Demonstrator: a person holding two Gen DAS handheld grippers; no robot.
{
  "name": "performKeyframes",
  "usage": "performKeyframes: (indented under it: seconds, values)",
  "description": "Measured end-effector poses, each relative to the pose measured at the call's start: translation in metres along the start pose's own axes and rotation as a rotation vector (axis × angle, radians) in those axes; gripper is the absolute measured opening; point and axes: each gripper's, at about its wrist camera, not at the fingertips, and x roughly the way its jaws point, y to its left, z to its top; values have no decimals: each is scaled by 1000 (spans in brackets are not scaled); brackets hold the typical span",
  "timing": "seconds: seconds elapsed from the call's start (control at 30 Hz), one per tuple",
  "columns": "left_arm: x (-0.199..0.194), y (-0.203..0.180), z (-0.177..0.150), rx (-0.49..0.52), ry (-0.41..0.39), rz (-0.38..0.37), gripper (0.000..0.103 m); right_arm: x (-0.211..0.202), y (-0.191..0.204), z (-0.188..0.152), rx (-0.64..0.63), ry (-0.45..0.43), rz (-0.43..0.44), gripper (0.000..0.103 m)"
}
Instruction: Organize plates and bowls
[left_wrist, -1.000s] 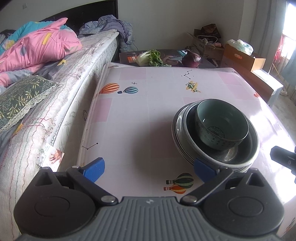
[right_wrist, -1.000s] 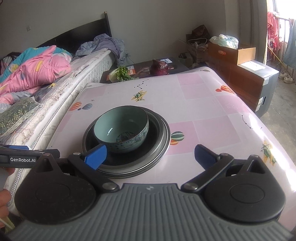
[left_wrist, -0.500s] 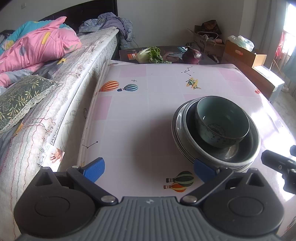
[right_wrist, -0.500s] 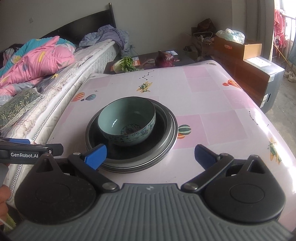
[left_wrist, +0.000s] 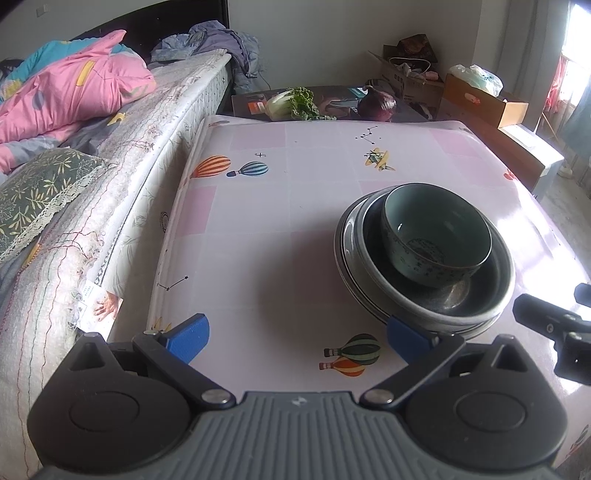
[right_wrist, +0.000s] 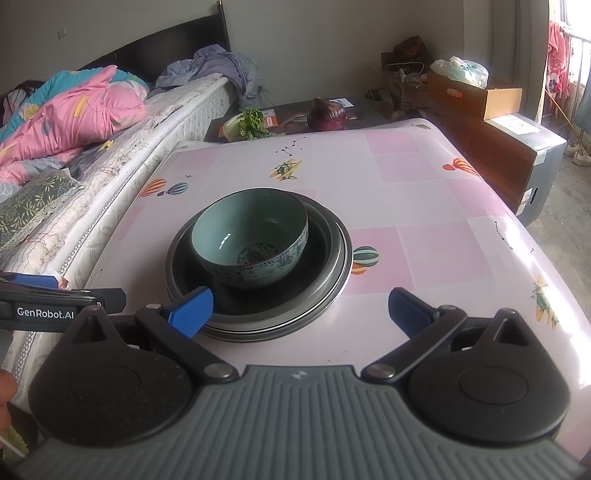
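Note:
A pale green patterned bowl (left_wrist: 436, 236) (right_wrist: 251, 236) stands inside a stack of dark grey plates (left_wrist: 354, 258) (right_wrist: 332, 258) on the pink table (left_wrist: 258, 229) (right_wrist: 424, 221). My left gripper (left_wrist: 297, 334) is open and empty, low over the table's near edge, its right fingertip just in front of the stack's rim. My right gripper (right_wrist: 299, 308) is also open and empty, its left fingertip in front of the stack's near rim. Each gripper's body shows at the edge of the other's view.
A bed (left_wrist: 92, 155) with a pink quilt (left_wrist: 74, 96) runs along the table's left side. Behind the table, a low dark surface holds a leafy cabbage (left_wrist: 291, 105) and a red cabbage (left_wrist: 376, 105). Cardboard boxes (right_wrist: 476, 96) stand at the right.
Both grippers have drifted slightly, so the stack sits a little differently in each view. The bowl and plates have not moved, and both grippers stay open.

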Motion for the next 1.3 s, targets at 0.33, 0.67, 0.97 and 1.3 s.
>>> performKeyframes:
  seconds: [0.33, 0.67, 0.97, 1.3]
  values:
    - [0, -1, 0, 1, 0, 0, 103, 1, -2, -1, -1, 6, -5, 102]
    - [0, -1, 0, 0, 0, 0, 103, 2, -3, -2, -4, 12, -4, 102]
    - [0, -1, 0, 0, 1, 0, 103, 2, -2, -2, -4, 14, -4, 102]
    - [0, -1, -1, -1, 3, 0, 103, 3, -2, -3, -4, 16, -2, 102]
